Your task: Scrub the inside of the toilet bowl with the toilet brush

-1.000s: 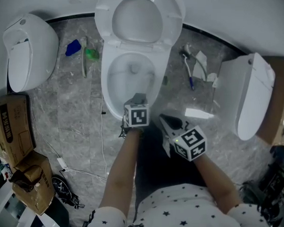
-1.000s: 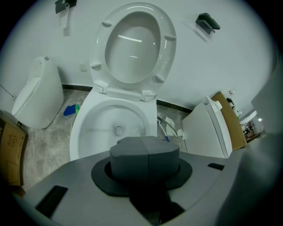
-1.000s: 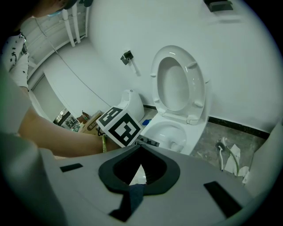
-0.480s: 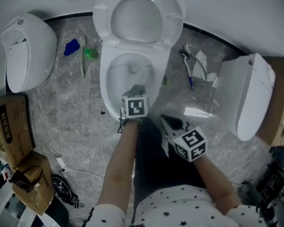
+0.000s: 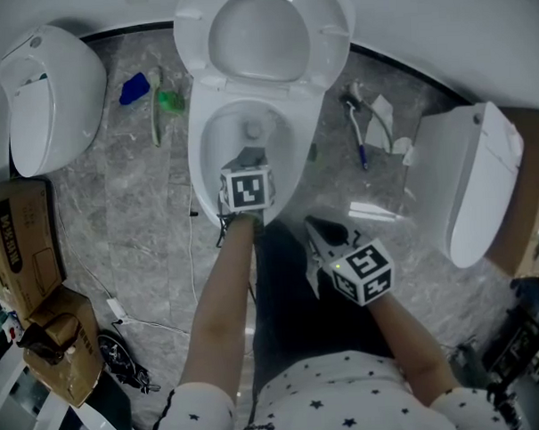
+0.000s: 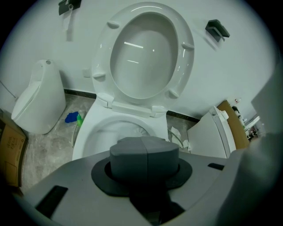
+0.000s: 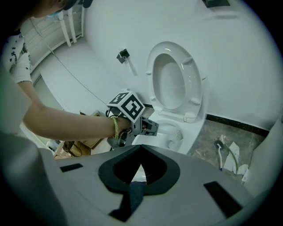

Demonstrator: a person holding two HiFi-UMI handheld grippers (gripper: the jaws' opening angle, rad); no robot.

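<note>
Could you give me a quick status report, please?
Left tongs shut, empty, over the toilet bowl. Right tongs shut, empty, short of it. No brush in either; seat up, bowl unobstructed.

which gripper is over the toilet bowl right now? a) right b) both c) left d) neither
c: in the head view the left gripper sits above the toilet bowl with its jaws together, while the right gripper is outside the rim.
</note>
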